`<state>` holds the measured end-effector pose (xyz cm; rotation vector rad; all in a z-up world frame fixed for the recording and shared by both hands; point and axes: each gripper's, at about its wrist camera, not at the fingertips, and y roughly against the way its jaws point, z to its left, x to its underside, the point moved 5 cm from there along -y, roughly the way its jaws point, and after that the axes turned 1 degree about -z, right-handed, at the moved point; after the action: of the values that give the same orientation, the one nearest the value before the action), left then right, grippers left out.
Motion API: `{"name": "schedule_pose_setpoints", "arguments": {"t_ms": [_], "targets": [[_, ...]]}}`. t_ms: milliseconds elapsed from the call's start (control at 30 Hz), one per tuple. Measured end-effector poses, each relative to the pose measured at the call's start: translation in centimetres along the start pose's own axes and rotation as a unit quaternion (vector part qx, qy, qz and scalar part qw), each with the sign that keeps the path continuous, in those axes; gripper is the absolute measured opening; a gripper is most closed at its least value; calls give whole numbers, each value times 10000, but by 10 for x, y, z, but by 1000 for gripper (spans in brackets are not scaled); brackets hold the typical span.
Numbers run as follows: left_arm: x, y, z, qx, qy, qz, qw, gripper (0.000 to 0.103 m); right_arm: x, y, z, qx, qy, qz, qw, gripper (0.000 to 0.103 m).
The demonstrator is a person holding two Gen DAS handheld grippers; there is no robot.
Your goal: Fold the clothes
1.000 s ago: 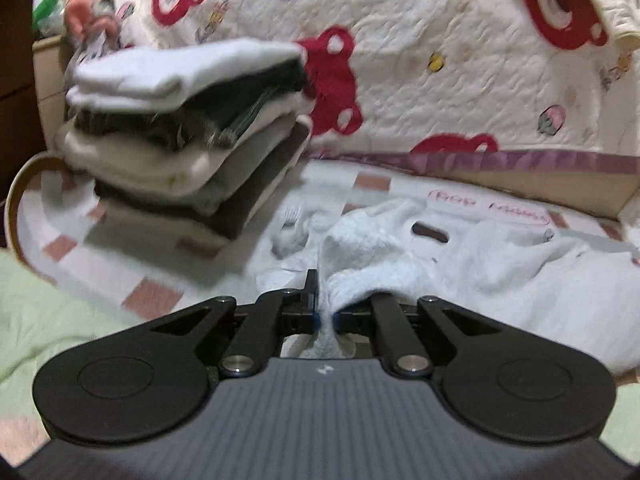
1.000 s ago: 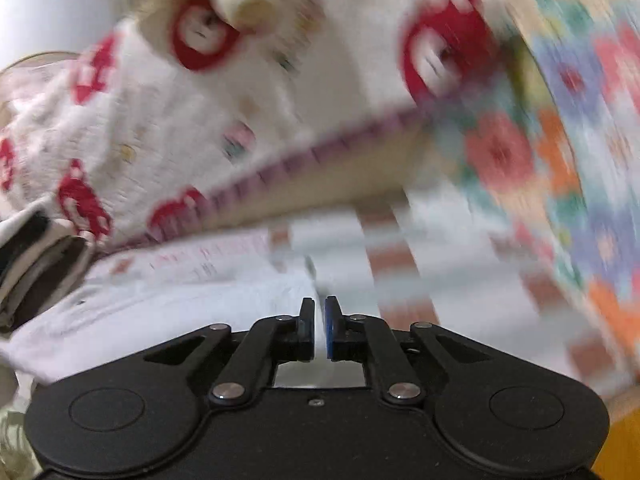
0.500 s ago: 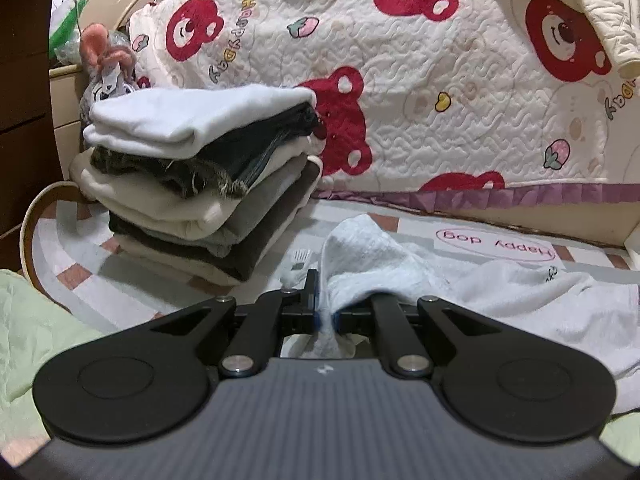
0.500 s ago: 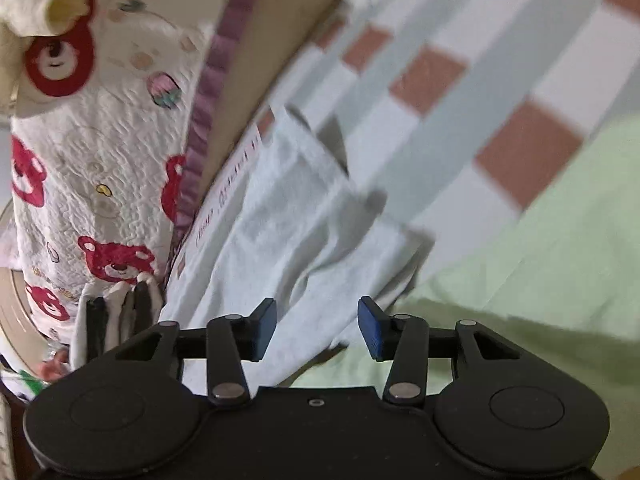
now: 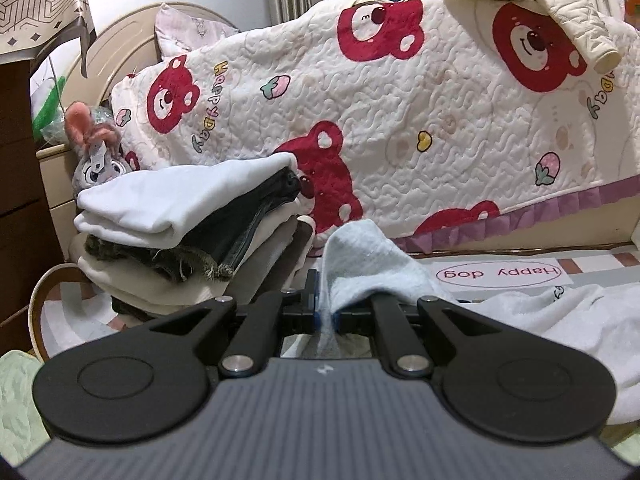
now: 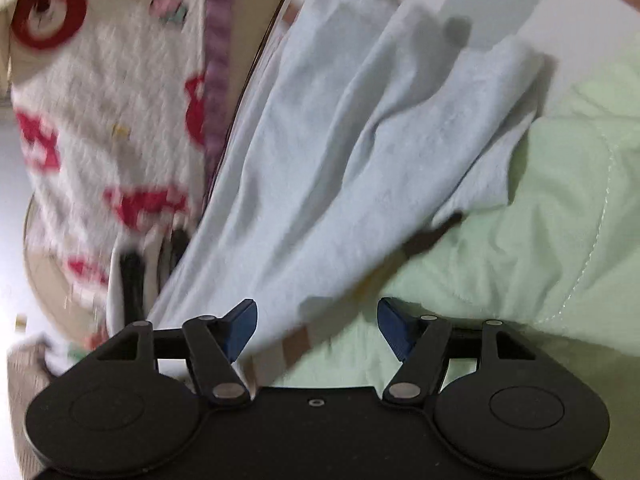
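My left gripper (image 5: 327,314) is shut on a fold of a pale blue-white garment (image 5: 360,256), which rises in a peak between the jaws and trails off to the right over the bed. My right gripper (image 6: 318,330) is open and empty, its blue pads (image 6: 240,322) spread wide just above the same pale garment (image 6: 340,152), which lies rumpled across the bed. A stack of folded clothes (image 5: 192,240) stands at the left in the left wrist view.
A white quilt with red bears (image 5: 400,120) hangs behind the bed. A green blanket (image 6: 540,220) lies under the garment's near edge. A grey plush toy (image 5: 96,160) sits behind the stack. A checked sheet (image 5: 80,320) covers the mattress.
My right gripper opened, swung down over the garment, and came closer to it. My left gripper kept its hold and lifted the cloth higher.
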<state>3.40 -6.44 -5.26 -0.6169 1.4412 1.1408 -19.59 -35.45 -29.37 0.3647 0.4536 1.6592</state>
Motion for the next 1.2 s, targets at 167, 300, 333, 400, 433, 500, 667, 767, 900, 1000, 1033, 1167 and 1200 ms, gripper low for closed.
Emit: {"name": "schedule_pose_setpoints", "arguments": {"t_ms": [167, 300, 333, 400, 433, 500, 667, 767, 900, 1000, 1033, 1167, 1200], "targets": [[6, 0, 7, -30, 188, 77, 9998, 6, -29, 1, 10, 79, 331, -803, 9962, 44], [16, -4, 15, 85, 414, 428, 9982, 6, -50, 20, 45, 109, 1679, -1426, 9754, 5], [21, -5, 18, 424, 721, 738, 9938, 6, -52, 37, 66, 26, 2198, -1746, 9598, 5], [42, -11, 26, 1315, 1984, 1765, 9551, 6, -45, 74, 101, 2, 3214, -2382, 9165, 5], [56, -13, 27, 1596, 2440, 2185, 9313, 6, -39, 94, 118, 20, 3704, -2689, 8891, 4], [79, -12, 24, 1817, 2742, 2639, 9067, 6, -36, 115, 128, 177, 4113, -2970, 8615, 4], [108, -11, 9, 1598, 2419, 3032, 9078, 9, -50, 97, 89, 974, 3889, -2553, 8798, 4], [108, -7, -4, 1483, 1744, 2959, 9274, 11, -54, 87, 69, 1019, 3660, -2302, 8959, 5], [117, -10, -24, 1480, 1008, 3078, 9344, 36, -58, 76, 48, 985, 3426, -2053, 9115, 7], [136, -20, -36, 1080, 447, 3455, 9311, 42, -59, 74, 41, 888, 3354, -1995, 9164, 7], [140, -23, -38, 1003, 367, 3539, 9292, 45, -60, 74, 39, 863, 3342, -1979, 9174, 7], [143, -31, -43, 909, 258, 3487, 9325, 48, -60, 72, 34, 796, 3339, -1920, 9194, 9], [142, -31, -44, 927, 249, 3388, 9359, 36, -60, 71, 32, 754, 3280, -1885, 9226, 9]]}}
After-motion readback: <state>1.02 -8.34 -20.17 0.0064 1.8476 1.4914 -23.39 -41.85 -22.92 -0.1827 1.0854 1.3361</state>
